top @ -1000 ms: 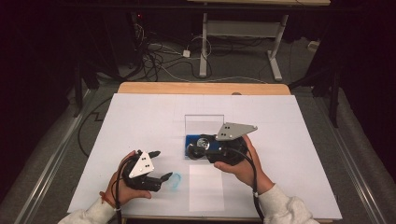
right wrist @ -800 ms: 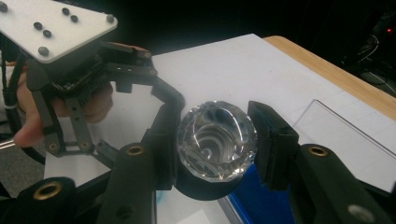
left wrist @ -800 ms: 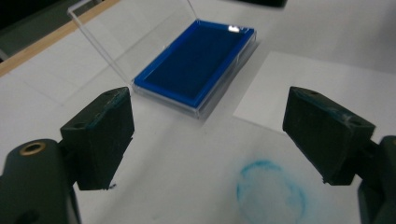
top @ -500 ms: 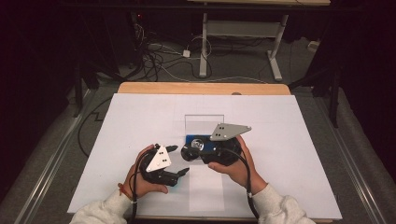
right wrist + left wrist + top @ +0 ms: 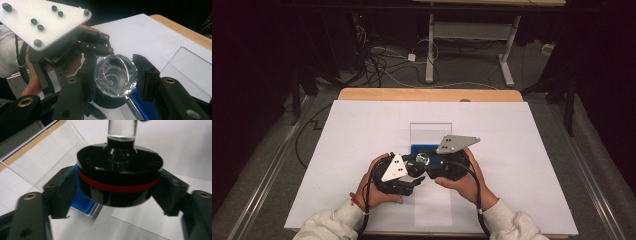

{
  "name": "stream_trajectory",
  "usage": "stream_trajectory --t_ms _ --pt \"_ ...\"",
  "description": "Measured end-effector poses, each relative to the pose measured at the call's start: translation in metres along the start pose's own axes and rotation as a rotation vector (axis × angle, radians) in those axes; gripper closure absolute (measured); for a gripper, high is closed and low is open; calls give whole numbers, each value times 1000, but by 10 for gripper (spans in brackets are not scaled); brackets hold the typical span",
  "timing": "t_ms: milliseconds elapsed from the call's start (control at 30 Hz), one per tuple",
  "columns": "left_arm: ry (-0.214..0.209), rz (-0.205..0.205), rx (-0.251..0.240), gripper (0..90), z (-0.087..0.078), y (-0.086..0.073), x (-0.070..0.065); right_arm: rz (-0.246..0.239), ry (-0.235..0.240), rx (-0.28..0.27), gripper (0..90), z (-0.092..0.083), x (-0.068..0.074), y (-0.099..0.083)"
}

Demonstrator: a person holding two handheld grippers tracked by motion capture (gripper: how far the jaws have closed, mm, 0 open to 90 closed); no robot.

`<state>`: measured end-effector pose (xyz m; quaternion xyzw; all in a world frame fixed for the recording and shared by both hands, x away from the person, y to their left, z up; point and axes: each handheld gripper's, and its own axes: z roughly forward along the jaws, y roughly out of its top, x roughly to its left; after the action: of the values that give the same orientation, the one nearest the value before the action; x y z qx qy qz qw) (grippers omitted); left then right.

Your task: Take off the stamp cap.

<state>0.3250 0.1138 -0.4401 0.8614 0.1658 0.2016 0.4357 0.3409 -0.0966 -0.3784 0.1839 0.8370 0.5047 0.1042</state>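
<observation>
white paper-covered table (image 5: 522, 150) | clear acrylic sheet (image 5: 47, 157) lying flat mid-table | blue square tray (image 5: 83, 202) just under the object | right gripper (image 5: 115, 75) clamped on the faceted clear glass top (image 5: 116, 75) | left gripper (image 5: 117, 192), jaws just closing, pads against the round black base with red band (image 5: 117, 182)

I see a glossy black round base (image 5: 119, 181) ringed by one thin red band (image 5: 117, 188), with a clear, colourless crystal top (image 5: 115, 75) cut in facets. Under it lies a bright blue tray (image 5: 83, 200). My left gripper (image 5: 408, 176) and right gripper (image 5: 432, 167) are matte black, each capped with a pale grey plate dotted with dark screws; brass-coloured rivets mark the jaws. The sheet (image 5: 362, 130) on the table is white, its edge (image 5: 427, 94) light wood, and both sleeves (image 5: 329, 225) look off-white
</observation>
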Motion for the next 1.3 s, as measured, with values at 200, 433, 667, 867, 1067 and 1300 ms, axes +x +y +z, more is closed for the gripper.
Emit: stream_trajectory --t_ms 200,433,667,867,1067,1300 --pt "5 19 26 348 2 -1 -1 3 -6 17 572 2 0 -2" --pt "15 33 68 364 3 0 -2 2 -5 33 572 5 0 -5" --pt "-17 20 111 368 4 0 0 -4 -20 41 572 8 4 -8" --pt "-47 6 111 368 5 -1 0 0 -31 34 572 8 6 -11" --pt "-82 -6 104 368 6 -1 0 -1 -56 17 573 6 11 -14" --pt "-99 -13 104 367 9 -2 -4 10 -82 9 573 3 17 -21"
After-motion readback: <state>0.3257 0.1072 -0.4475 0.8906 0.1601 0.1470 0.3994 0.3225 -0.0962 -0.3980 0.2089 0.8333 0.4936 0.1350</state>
